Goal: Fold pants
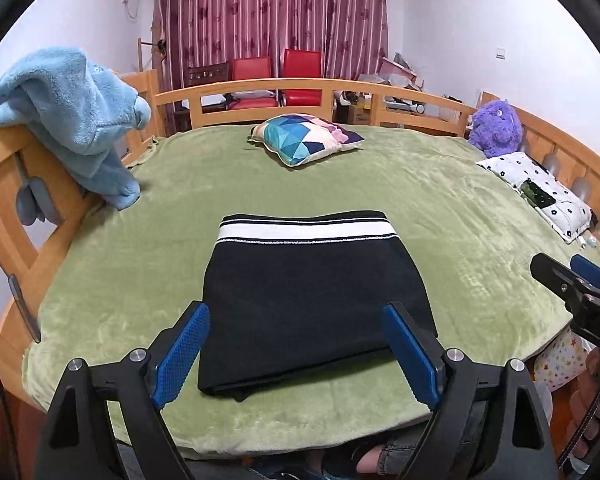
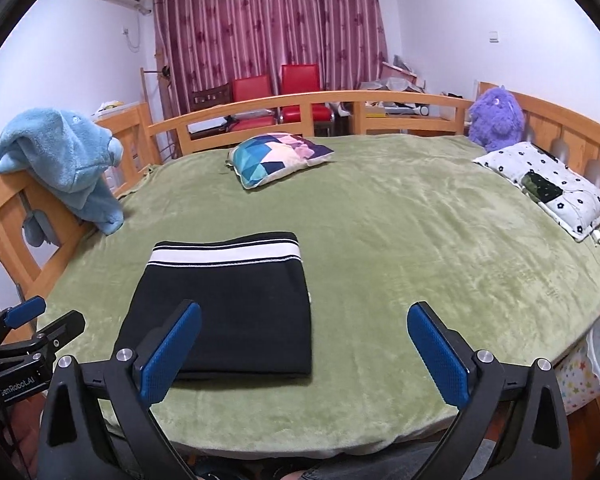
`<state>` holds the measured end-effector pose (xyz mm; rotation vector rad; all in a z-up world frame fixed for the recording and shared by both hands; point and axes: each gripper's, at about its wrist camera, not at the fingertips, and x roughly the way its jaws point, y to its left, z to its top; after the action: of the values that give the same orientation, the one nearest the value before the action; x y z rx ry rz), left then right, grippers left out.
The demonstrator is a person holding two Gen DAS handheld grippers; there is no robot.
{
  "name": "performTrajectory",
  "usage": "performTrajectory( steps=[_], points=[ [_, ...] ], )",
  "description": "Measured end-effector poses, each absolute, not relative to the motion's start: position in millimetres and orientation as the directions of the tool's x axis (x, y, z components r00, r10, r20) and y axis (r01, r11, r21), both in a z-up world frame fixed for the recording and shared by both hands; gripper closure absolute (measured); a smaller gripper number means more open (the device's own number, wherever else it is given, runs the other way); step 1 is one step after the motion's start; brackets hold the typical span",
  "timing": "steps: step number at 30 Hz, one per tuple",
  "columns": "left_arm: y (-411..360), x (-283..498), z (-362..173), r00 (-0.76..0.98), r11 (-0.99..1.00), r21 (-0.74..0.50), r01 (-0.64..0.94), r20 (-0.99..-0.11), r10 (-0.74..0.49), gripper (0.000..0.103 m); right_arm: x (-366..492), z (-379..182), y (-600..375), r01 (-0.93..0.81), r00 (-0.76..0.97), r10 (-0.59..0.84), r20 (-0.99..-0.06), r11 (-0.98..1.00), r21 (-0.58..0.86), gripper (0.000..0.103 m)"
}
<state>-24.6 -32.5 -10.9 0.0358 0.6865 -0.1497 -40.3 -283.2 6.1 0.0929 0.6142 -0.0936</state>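
Here, left hand-held gripper wide, empty, right hand-held gripper likewise, above folded pants.

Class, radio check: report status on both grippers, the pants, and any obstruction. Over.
Left gripper open, empty. Right gripper open, empty. Black pants folded flat on green blanket, waistband far side. Nothing in the way.

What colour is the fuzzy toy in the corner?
Purple. The stuffed toy shows best in the right wrist view.
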Motion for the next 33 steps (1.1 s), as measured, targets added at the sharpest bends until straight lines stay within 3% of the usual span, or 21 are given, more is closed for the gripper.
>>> performTrajectory(
  steps=[33],
  points=[
    [-34.5, -33.3, -4.4, 0.763, 0.989, -0.054, 0.135, -0.631, -0.139, 0.015, -52.6, 5.8, -278.1, 0.107, 0.818, -0.07, -0.571, 0.994, 0.032, 0.002]
  ],
)
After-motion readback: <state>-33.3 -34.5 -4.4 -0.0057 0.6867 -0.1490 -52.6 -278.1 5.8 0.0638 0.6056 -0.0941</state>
